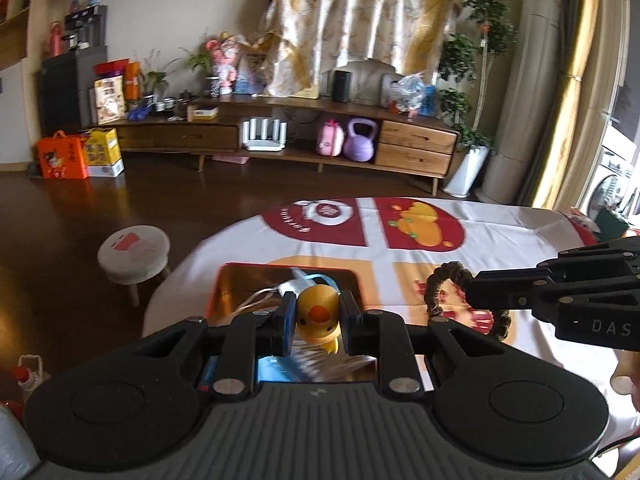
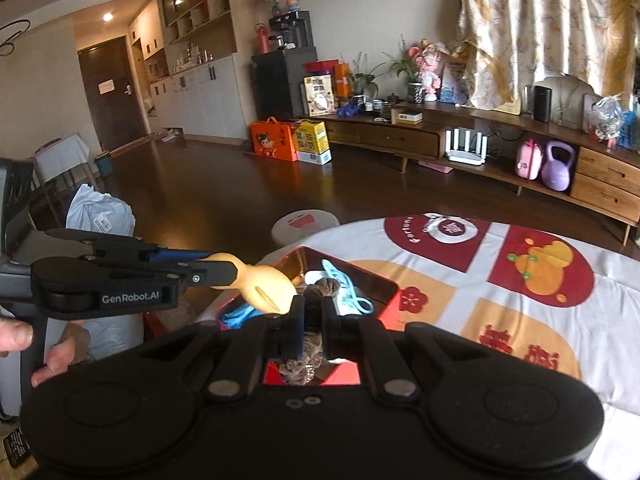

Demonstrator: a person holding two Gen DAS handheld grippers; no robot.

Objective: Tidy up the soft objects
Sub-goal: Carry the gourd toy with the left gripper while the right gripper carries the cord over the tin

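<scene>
1. Jaws of the left gripper [image 1: 318,316] pinch a yellow rubber duck [image 1: 318,314] above a shiny red rectangular tin tray [image 1: 230,286].
2. The right gripper [image 2: 311,314] clamps a dark brown fabric scrunchie [image 2: 322,288] over the same tray on the patterned tablecloth [image 2: 500,280].
3. Light blue cords [image 2: 348,298] lie inside the tray.

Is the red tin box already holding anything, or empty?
Not empty. The red tin box has a light blue cord lying inside; both views show blue and white pieces within its walls.
</scene>
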